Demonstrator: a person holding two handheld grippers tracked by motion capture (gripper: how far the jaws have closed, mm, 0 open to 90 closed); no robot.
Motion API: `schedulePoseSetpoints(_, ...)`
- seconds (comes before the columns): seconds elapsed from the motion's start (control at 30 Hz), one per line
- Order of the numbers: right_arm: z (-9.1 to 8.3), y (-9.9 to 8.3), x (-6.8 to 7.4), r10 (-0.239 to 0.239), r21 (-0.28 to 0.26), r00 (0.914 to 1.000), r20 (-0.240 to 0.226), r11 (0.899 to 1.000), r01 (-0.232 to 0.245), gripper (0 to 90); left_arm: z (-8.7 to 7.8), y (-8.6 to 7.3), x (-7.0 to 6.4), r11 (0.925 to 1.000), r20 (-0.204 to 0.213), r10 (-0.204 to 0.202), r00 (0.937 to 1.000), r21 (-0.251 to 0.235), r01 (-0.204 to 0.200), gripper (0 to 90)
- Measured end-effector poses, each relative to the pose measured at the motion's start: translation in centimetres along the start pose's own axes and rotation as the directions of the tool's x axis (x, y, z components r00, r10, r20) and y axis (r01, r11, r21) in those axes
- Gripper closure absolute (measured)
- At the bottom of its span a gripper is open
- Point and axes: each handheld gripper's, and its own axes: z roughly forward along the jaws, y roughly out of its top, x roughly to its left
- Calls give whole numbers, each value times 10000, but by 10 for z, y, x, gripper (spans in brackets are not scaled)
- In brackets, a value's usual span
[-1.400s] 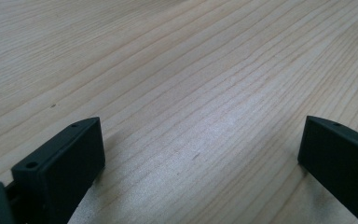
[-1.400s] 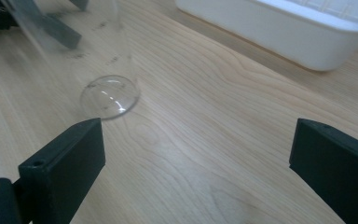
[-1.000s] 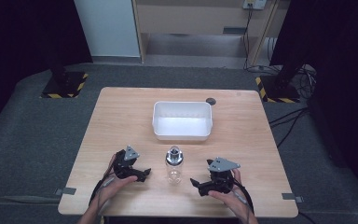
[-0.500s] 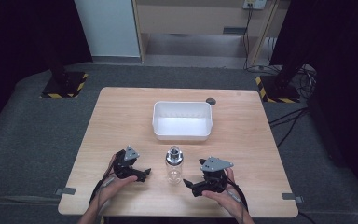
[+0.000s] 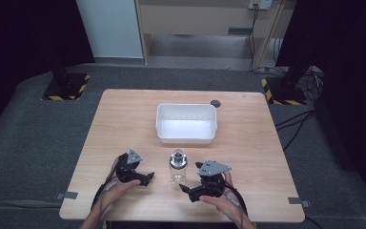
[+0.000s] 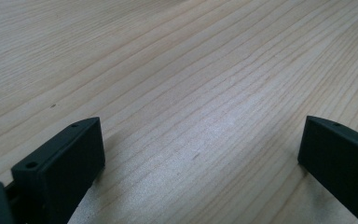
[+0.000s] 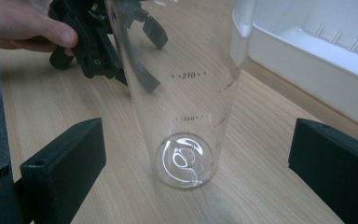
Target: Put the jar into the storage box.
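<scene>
Clear bottle (image 7: 182, 93) upright on counter (image 5: 124, 124), prob. light, hard, slick; take it mid-body. Right gripper (image 5: 187, 191) jaws released, bottle between. Left gripper (image 5: 148, 178) jaws released, nothing held.

Bottle (image 5: 177, 166) upright on table (image 5: 248, 143), tub (image 5: 186, 122) behind, grippers flanking.

High view overlooks the table (image 5: 248, 157); gripper views skim it closely.

The bench (image 5: 124, 124) is pale wood with fine grain and a soft sheen. At lower centre, the bottle (image 7: 182, 93) is clear, glossy plastic or glass. The tub (image 5: 187, 123) above it looks smooth white plastic. Tongs' jaws are matt black.
</scene>
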Motion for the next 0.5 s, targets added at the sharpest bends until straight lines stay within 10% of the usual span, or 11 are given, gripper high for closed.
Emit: schedulePoseSetpoints(0.5, 16, 10, 4, -155, -86, 9999, -58, 9998, 154, 43, 0, 0, 0, 10000, -1, 2, 10000, 4, -2, 0)
